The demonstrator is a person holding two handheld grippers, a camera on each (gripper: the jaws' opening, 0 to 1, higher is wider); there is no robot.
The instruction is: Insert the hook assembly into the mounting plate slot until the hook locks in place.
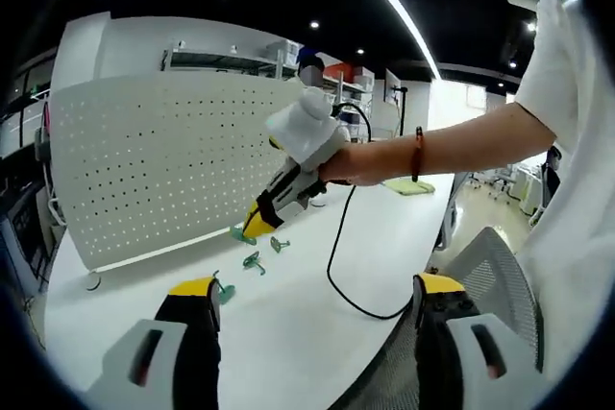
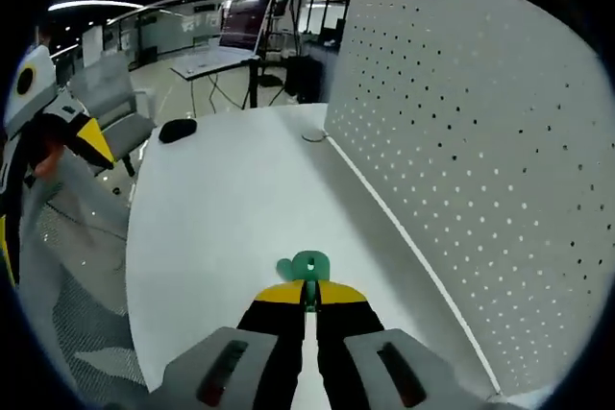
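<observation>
A white table (image 1: pixel 288 333) is shown carrying an upright white perforated panel (image 1: pixel 163 160), taken here to be the mounting plate. In the right gripper view, the right gripper (image 2: pixel 309 300) is seen with its yellow-tipped jaws drawn close together on a green hook (image 2: pixel 308 266), whose rounded end projects just beyond the tips above the table; the panel rises close by on the right of that view. In the left gripper view the same gripper is seen entering from the right, held in the person's hand (image 1: pixel 351 165), its tip low beside the foot of the panel, with a green piece at its end. Three further green hooks (image 1: pixel 255 262) are seen lying on the table near the panel's lower edge, one of them just beside the left gripper (image 1: pixel 312 300). The left gripper's jaws are held wide apart and nothing is carried between them. A black cable (image 1: pixel 336 256) is draped across the table towards the near edge. The step in hand is judged to be the carrying of a grasped hook towards the panel; insertion is not yet made. For the next move the hook would need to be raised, aligned with a row of holes and pressed in until seated.
</observation>
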